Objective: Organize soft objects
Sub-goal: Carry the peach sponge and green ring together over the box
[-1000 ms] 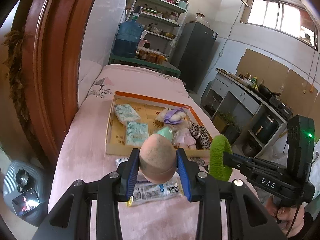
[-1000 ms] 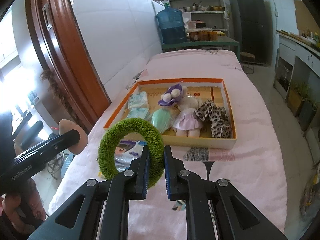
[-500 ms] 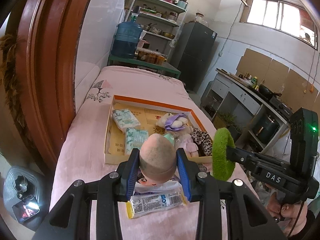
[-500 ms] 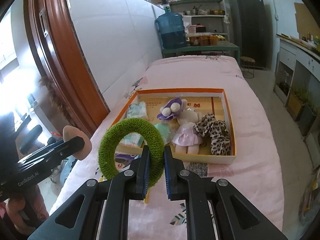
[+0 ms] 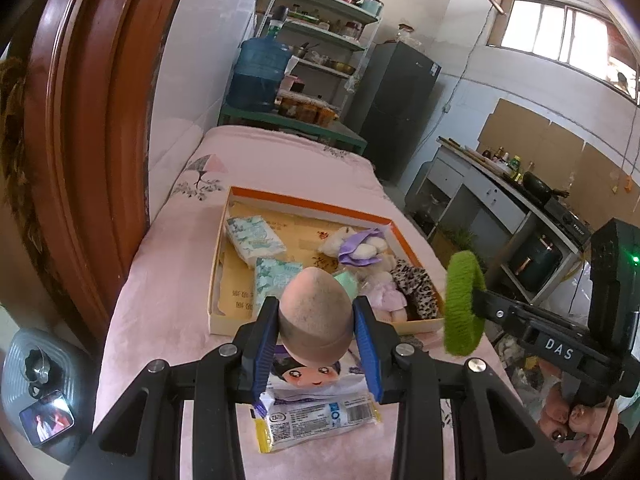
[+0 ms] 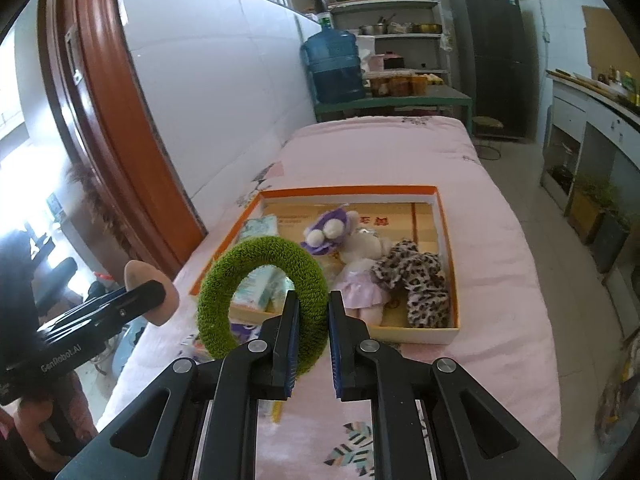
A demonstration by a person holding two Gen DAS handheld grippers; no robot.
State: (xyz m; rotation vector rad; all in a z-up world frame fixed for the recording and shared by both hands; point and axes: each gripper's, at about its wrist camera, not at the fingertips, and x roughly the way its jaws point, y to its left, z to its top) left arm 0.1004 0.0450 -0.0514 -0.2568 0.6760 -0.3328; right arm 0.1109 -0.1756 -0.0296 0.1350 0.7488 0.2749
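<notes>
At the far left of the left wrist view a grey fan heater [image 5: 38,376] stands on the floor beside the red-brown wooden door frame [image 5: 80,128]; the right wrist view shows only the frame, not the heater. The left gripper [image 5: 315,334] is clamped on a beige egg-shaped makeup sponge [image 5: 315,322], held above the pink bedspread [image 5: 168,304]. The sponge's long axis runs up and away from the camera, its narrow tip pointing toward the orange-rimmed box [image 5: 304,205]. From the right wrist view the same sponge [image 6: 154,294] shows side-on, sticking out on both sides of the left gripper's finger.

Under the left gripper lies a plastic packet with a cartoon face [image 5: 312,404], seen plainly only here; the right wrist view catches just a corner of it behind the ring.

Inside the box sit two tissue packs [image 5: 256,236], a mint-green sponge [image 5: 347,280], a purple plush toy [image 6: 329,230], a plush doll in a pink skirt [image 6: 362,280] and a leopard-print fabric piece [image 6: 420,288], the last three clearest in the right wrist view.

The right gripper [image 6: 312,316] pinches a fuzzy green ring [image 6: 260,300] by its lower right part, jaws narrow on it. The ring stands upright, facing the right camera with its hole open toward the box; in the left wrist view it [image 5: 462,304] appears nearly edge-on, near the box's front right corner.
</notes>
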